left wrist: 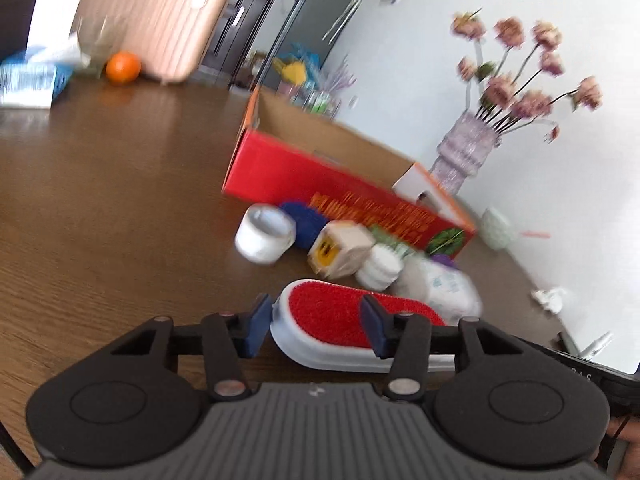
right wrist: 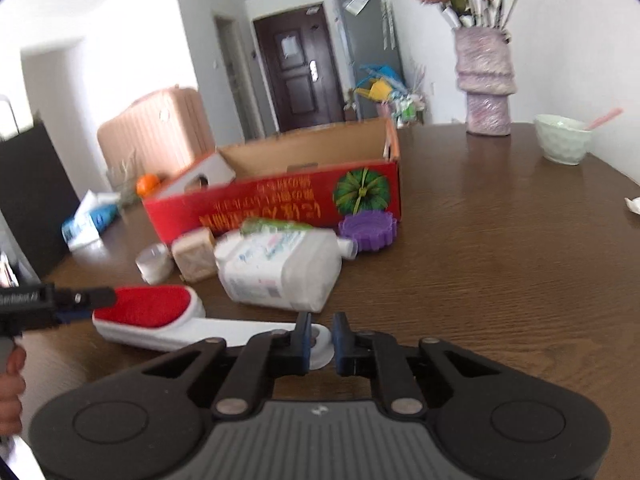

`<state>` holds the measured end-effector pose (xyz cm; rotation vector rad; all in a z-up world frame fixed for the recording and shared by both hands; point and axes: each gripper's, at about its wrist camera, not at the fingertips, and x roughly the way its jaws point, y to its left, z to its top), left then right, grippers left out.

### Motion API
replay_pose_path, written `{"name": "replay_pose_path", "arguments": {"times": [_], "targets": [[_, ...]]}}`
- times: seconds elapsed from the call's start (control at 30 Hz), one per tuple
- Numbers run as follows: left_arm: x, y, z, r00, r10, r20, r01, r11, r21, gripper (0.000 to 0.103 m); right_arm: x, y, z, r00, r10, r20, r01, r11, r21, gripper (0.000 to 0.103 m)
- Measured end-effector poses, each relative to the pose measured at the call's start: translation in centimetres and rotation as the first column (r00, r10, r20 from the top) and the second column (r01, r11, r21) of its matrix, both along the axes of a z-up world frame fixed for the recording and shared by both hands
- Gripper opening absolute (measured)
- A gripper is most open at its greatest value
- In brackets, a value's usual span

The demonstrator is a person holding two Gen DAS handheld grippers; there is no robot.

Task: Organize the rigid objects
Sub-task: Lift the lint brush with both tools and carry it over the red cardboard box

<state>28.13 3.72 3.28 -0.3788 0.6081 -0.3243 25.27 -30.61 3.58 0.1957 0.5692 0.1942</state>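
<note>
Brush (left wrist: 340, 320) head between left tongs (left wrist: 316, 326); handle tip between right tongs (right wrist: 321, 342).

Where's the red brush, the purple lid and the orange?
Red-bristled white plastic brush (right wrist: 150, 306), right wrist view, on bristles.
Purple ridged plastic lid (right wrist: 367, 230), right wrist view, top face.
Round orange fruit (left wrist: 123, 66), left wrist view, its middle.

A lived-in home — wooden dining table (right wrist: 500, 240), flower vase (right wrist: 486, 80), fridge (right wrist: 368, 40), front door (right wrist: 298, 68), suitcase (right wrist: 156, 136)

Red-and-white brush (left wrist: 340, 326), red box (right wrist: 280, 204)
</note>
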Motion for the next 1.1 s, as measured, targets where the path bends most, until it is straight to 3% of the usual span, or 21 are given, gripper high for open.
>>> {"name": "replay_pose_path", "arguments": {"times": [0.1,0.23,0.3,0.37,0.5,0.53,0.6,0.63,0.67,0.7,0.73,0.87,0.97,1.03,1.1], "targets": [[-0.1,-0.3,2.4,0.998,0.013,0.069,-0.013,1.0,-0.002,0.049,-0.2,0.1,1.9,0.998,-0.008,0.065,0.009,1.0,-0.012,0.011],[3.1,0.1,6.1,0.995,0.014,0.103,-0.007,0.998,-0.064,0.048,2.3,-0.1,4.7,0.99,-0.022,0.14,0.024,1.0,-0.014,0.011],[5.6,0.0,7.7,0.991,-0.027,0.13,0.038,0.996,-0.079,0.032,4.8,-0.7,5.9,0.987,0.026,0.161,-0.035,0.998,0.053,0.001],[8.6,-0.4,8.7,0.985,-0.105,0.136,0.122,0.985,-0.122,0.027,7.8,-0.5,6.9,0.985,0.055,0.165,-0.071,0.994,0.087,0.001],[13.6,-2.2,8.2,0.994,-0.009,0.11,0.01,1.0,-0.012,0.026,13.5,1.2,6.5,0.983,0.056,0.178,-0.05,0.998,-0.038,0.001],[14.0,-2.2,7.6,0.995,0.002,0.1,-0.001,1.0,-0.006,0.028,14.3,1.2,6.0,0.985,0.056,0.165,-0.049,0.998,-0.05,0.002],[13.9,-1.6,6.3,0.996,-0.017,0.085,0.018,1.0,-0.016,0.046,14.0,0.1,5.4,0.984,0.034,0.174,-0.019,0.996,-0.089,0.005],[13.6,-1.3,5.6,0.996,-0.026,0.085,0.027,1.0,-0.016,0.061,13.4,-0.8,5.2,0.982,0.016,0.186,0.003,0.994,-0.106,0.013],[13.4,-1.2,5.1,0.996,-0.029,0.085,0.029,1.0,-0.001,0.069,13.0,-2.0,4.9,0.981,-0.009,0.192,0.032,0.993,-0.117,0.019],[13.4,-1.2,4.8,0.996,-0.033,0.078,0.031,0.999,0.028,0.069,12.7,-3.6,4.6,0.983,-0.046,0.18,0.068,0.991,-0.118,0.038],[13.5,-1.5,4.3,0.997,-0.039,0.069,0.035,0.998,0.049,0.069,12.4,-5.2,4.2,0.983,-0.091,0.162,0.11,0.988,-0.111,0.047],[13.5,-3.0,3.0,0.992,-0.123,0.033,0.122,0.992,0.006,0.07,12.3,-11.1,2.5,0.969,-0.233,0.084,0.236,0.971,-0.025,0.046],[13.1,-5.5,2.9,0.979,-0.198,0.039,0.199,0.98,-0.021,0.075,12.9,-13.1,0.9,0.972,-0.232,0.021,0.231,0.971,0.056,0.045],[13.0,-7.6,2.7,0.973,-0.228,0.029,0.228,0.974,-0.006,0.075,13.7,-12.9,0.0,0.978,-0.21,-0.019,0.21,0.977,0.025,0.036],[13.3,-9.6,2.2,0.971,-0.24,-0.006,0.24,0.971,0.011,0.074,14.3,-12.7,-0.6,0.978,-0.202,-0.044,0.203,0.979,0.007,0.033]]}}
